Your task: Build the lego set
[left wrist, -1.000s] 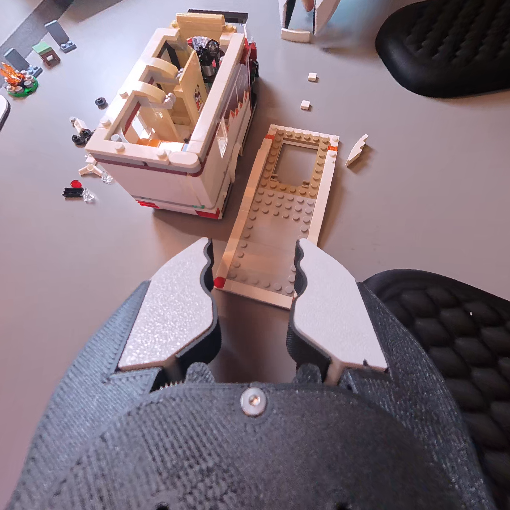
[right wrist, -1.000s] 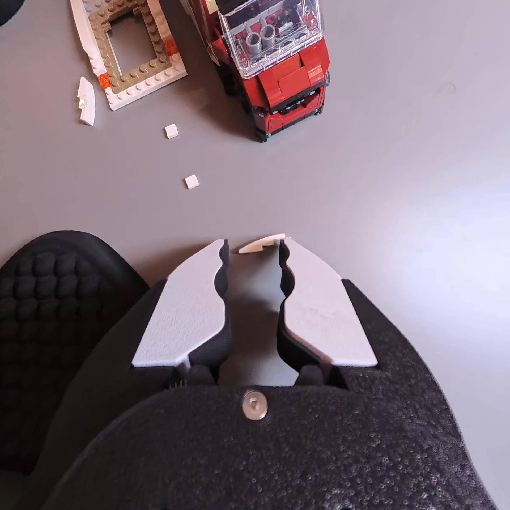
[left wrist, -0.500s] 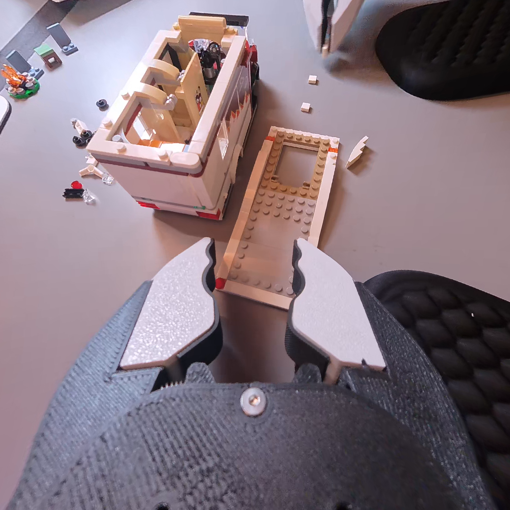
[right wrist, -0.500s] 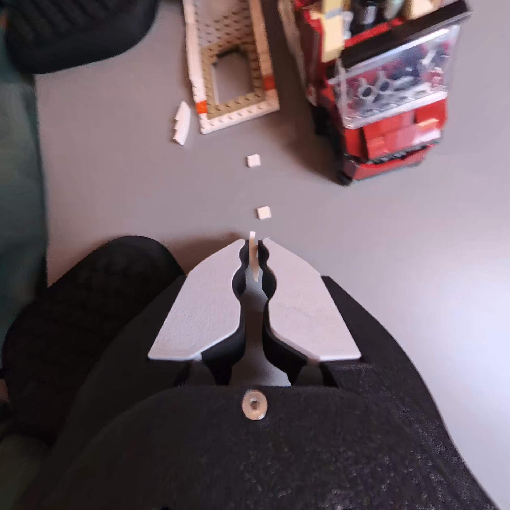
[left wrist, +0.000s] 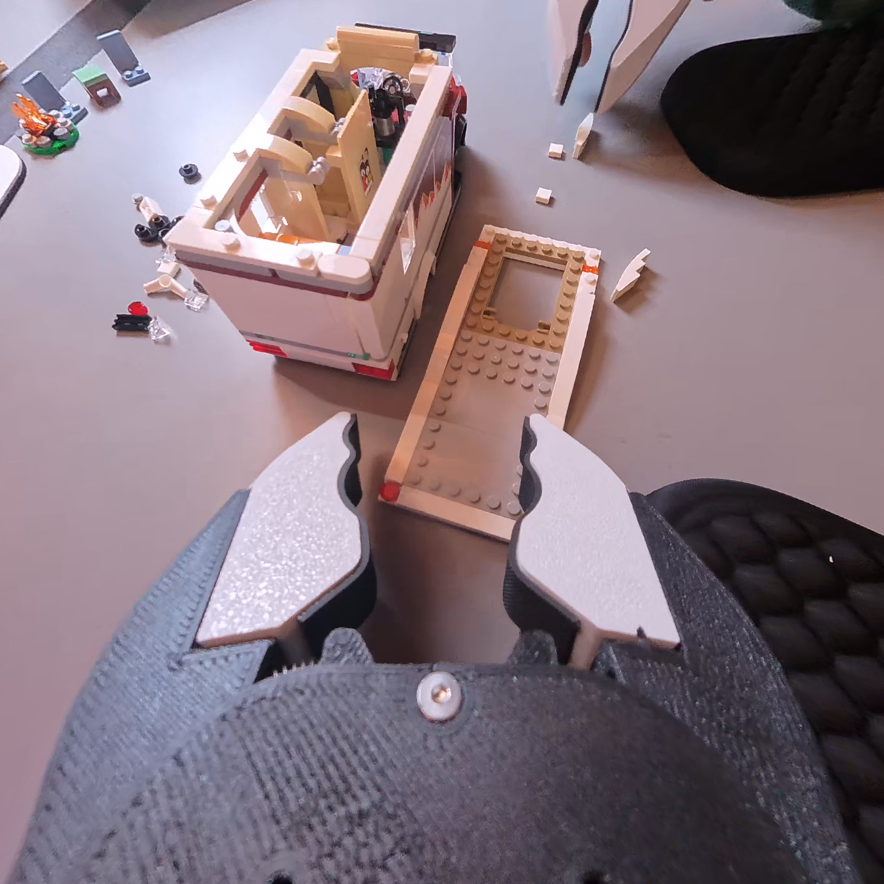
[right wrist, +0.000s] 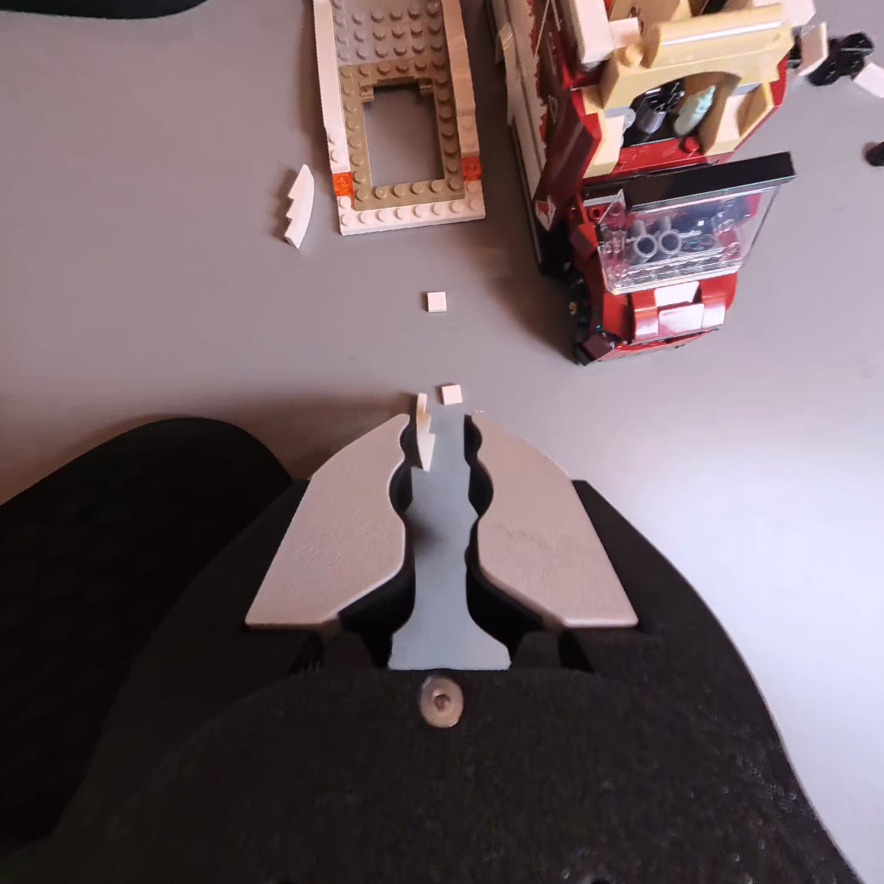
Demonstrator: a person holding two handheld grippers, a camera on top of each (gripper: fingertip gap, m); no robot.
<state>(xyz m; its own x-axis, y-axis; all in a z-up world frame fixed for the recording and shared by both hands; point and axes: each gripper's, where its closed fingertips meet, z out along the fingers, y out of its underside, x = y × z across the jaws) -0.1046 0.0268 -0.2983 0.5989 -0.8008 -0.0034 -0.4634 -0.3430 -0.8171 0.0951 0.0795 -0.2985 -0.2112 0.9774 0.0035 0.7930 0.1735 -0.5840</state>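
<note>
The left gripper (left wrist: 440, 425) is held wide open over the near end of a tan studded roof plate (left wrist: 483, 382). The plate is edged in white, has a rectangular opening at its far end, and lies flat on the grey table (left wrist: 717, 382) just beside the right flank of the brick van (left wrist: 306, 296). The plate is not pressed by either pad; its near corner is merely overlapped by the right finger in this view.

The van is built of white walls with a dark red stripe, and its tan interior is exposed from above. To the van's left, small black, red and clear parts (left wrist: 153, 229) are scattered.

In front of the van's red cab, the right gripper (right wrist: 439, 417) is seen with its jaws parted. A small white piece with a jagged edge (right wrist: 425, 435) stands on edge close against the left pad. A clear gap is left to the other pad, so nothing is clamped; whether the piece touches the left pad cannot be told with certainty. A white square tile (right wrist: 451, 395) lies just beyond the fingertips, and a second tile (right wrist: 436, 302) lies nearer the van.
</note>
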